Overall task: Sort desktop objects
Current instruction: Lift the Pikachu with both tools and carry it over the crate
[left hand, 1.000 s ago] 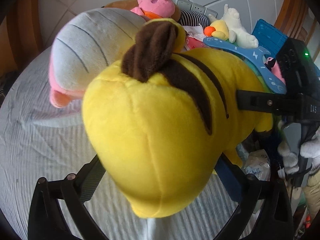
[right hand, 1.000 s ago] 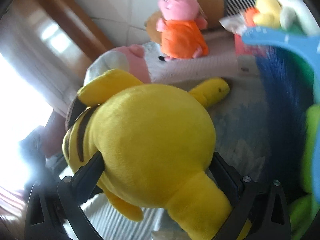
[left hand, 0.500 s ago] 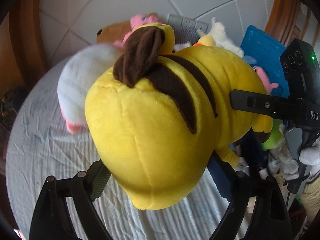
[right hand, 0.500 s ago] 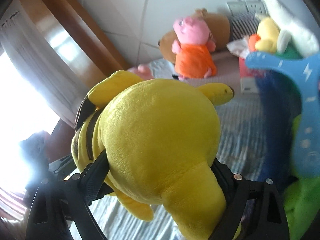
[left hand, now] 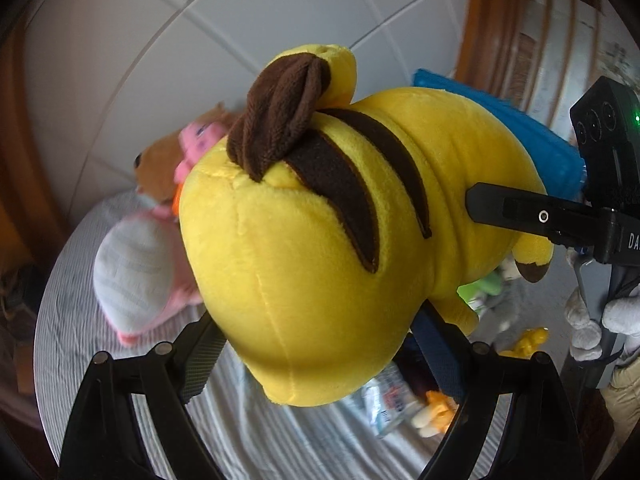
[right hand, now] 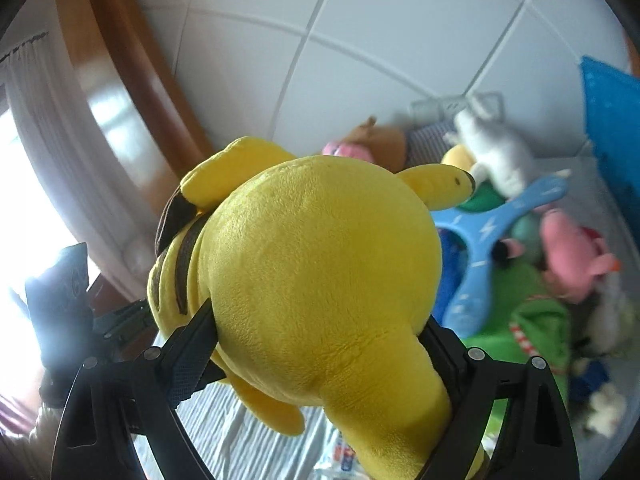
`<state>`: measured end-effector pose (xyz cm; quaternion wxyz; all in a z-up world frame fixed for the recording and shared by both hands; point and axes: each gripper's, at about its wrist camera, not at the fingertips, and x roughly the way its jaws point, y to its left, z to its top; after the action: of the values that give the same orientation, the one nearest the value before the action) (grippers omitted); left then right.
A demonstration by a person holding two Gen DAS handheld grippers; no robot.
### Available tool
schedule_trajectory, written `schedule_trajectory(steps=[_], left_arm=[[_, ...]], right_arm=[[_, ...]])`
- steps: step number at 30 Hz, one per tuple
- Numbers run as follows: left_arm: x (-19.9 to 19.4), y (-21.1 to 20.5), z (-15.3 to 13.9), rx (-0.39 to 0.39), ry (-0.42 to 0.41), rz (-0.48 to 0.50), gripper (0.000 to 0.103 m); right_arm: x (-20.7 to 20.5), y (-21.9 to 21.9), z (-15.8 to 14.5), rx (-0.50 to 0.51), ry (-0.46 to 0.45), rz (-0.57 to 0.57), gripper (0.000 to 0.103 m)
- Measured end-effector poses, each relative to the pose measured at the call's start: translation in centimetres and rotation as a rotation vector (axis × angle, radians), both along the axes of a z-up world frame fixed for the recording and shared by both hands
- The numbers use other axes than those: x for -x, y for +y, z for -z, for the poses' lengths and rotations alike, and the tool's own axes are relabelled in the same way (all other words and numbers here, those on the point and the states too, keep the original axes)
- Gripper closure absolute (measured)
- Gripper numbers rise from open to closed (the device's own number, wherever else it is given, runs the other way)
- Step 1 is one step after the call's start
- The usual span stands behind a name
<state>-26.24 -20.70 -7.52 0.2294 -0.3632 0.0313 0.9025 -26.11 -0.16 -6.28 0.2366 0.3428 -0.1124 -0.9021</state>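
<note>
Both sets of tongs are pinching the same big yellow plush toy (left hand: 320,248), one from each end. The left tongs (left hand: 316,340) clamp its rounded rear, the end with the brown stripes and brown tail tuft; their jaws have just closed a little onto it. The right tongs (right hand: 320,344) squeeze the other side of its body, having likewise closed in on the soft stuffing. The toy hangs in the air above the striped cloth (left hand: 80,280) of the table, clear of it.

Around it much is unsorted: a grey and pink plush (left hand: 136,276) lies at the far left, a brown plush (left hand: 160,164) sits by the tiled wall, and to the right a blue basket (right hand: 612,120), a white plush (right hand: 496,152) and a green plush (right hand: 536,320) are crowded together. By my judgement the sorting is at an early stage, with this toy lifted but not placed.
</note>
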Motion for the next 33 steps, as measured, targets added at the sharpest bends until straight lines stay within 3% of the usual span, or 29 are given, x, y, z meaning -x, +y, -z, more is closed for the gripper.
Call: schedule_trajectory(steps=[6,12,24,33], left_arm=[[-1.2,3.7,-2.7,0.01,0.054,0.081,0.014],[-1.9,8.8,-4.2,0.012,0.089,0.097,0.014],[-3.6,18.7,-7.2,-0.001,0.126,0.052,0.014],[-1.4,28.1,-11.8,0.018,0.19,0.174,0.014]], right_arm=[[-3.3,3.5,-2.8,0.014,0.057,0.091,0.012],[-5.4,8.2,-5.3,0.018,0.096,0.12,0.012],[-6.2,18.3,-8.4,-0.004,0.14,0.058,0.012],[-6.1,26.2,-11.0,0.018,0.191,0.154,0.012]])
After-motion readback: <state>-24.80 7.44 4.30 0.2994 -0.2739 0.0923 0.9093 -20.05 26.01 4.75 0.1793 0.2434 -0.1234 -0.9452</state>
